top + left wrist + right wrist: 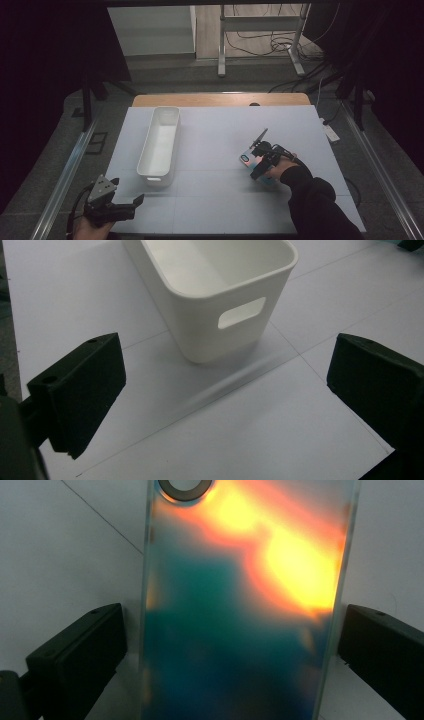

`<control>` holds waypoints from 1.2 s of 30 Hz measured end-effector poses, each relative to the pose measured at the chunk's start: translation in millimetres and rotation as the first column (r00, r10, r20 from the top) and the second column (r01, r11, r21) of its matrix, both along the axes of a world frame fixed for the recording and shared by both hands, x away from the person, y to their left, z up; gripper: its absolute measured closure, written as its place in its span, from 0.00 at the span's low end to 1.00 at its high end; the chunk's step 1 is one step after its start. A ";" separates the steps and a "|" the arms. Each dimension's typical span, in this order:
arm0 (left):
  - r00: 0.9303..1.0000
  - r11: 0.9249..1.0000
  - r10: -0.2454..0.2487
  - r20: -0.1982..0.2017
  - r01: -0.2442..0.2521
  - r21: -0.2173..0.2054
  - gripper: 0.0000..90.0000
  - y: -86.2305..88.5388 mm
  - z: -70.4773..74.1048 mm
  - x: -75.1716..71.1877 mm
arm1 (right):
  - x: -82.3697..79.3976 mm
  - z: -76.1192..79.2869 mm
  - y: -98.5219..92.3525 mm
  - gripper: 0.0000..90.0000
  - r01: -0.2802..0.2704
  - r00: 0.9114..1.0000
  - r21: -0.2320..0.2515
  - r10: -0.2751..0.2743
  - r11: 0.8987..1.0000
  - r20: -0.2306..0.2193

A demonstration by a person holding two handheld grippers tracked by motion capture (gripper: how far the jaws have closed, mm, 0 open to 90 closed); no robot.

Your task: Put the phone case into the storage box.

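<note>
A flat phone-shaped slab with a shimmering orange and teal face (246,159) (240,605) lies on the white table at the right, a round ring near its far end. My right gripper (259,161) (232,645) is low over it, one jaw at each long edge. A thin gap shows at the left jaw; the right jaw is at or almost at the edge. Near the front left corner, my left gripper (129,190) (227,385) is open and holds nothing. It faces the handle end of a long white bin (150,147) (200,315).
The white sheet (215,200) covers most of the table, with a wooden strip (220,99) bare at the far edge. The bin stands lengthwise left of centre and looks empty. Beyond the table are metal stand legs (220,55) and floor cables.
</note>
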State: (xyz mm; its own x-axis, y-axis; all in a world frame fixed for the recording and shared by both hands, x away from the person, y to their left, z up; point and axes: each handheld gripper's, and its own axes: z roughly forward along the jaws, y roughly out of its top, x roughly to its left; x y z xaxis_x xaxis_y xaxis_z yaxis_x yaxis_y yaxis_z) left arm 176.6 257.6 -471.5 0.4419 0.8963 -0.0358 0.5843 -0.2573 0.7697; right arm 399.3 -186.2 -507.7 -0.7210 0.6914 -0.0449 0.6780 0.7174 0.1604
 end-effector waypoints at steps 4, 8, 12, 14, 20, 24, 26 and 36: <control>1.000 1.000 -0.001 0.000 0.001 0.001 0.03 -0.1 0.1 -0.1 | -0.4 0.0 0.1 0.00 -0.006 1.000 -0.003 0.006 1.000 0.000; 1.000 1.000 0.000 0.000 0.000 0.001 0.03 -0.1 0.0 -0.2 | -1.6 2.4 0.4 0.09 -0.009 1.000 0.005 0.009 1.000 0.002; 1.000 1.000 -0.001 0.000 0.001 0.002 0.03 -0.6 0.0 -0.3 | -3.9 6.3 1.5 0.18 0.000 1.000 0.009 0.000 1.000 0.007; 1.000 1.000 -0.001 0.001 0.001 0.002 0.03 -0.6 0.0 -0.5 | -3.6 6.6 1.5 0.18 -0.001 1.000 0.004 0.001 1.000 0.004; 1.000 1.000 0.001 0.000 -0.001 0.000 0.04 0.2 0.1 -0.3 | -4.2 6.9 1.0 0.19 0.008 1.000 0.006 -0.008 1.000 0.005; 1.000 1.000 0.000 0.000 0.000 0.001 0.04 -0.1 0.2 -0.2 | -5.6 7.9 -0.8 0.19 0.014 1.000 0.023 -0.014 1.000 0.000; 1.000 1.000 0.001 0.000 -0.001 0.001 0.04 -0.1 0.1 -0.1 | -6.9 9.1 -2.0 0.19 0.022 1.000 0.040 -0.022 0.999 0.001; 1.000 1.000 0.002 -0.002 -0.002 0.000 0.04 -0.1 0.0 0.2 | -10.7 13.5 -3.9 0.19 0.009 1.000 0.065 -0.010 0.998 0.017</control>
State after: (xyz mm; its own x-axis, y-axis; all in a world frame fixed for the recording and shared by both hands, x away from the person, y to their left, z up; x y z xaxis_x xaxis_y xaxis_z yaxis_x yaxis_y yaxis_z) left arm 176.8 257.5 -471.4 0.4404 0.8971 -0.0367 0.5864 -0.2564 0.7683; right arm 388.6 -190.1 -494.3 -0.7141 0.7000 -0.0125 0.6812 0.6988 0.2184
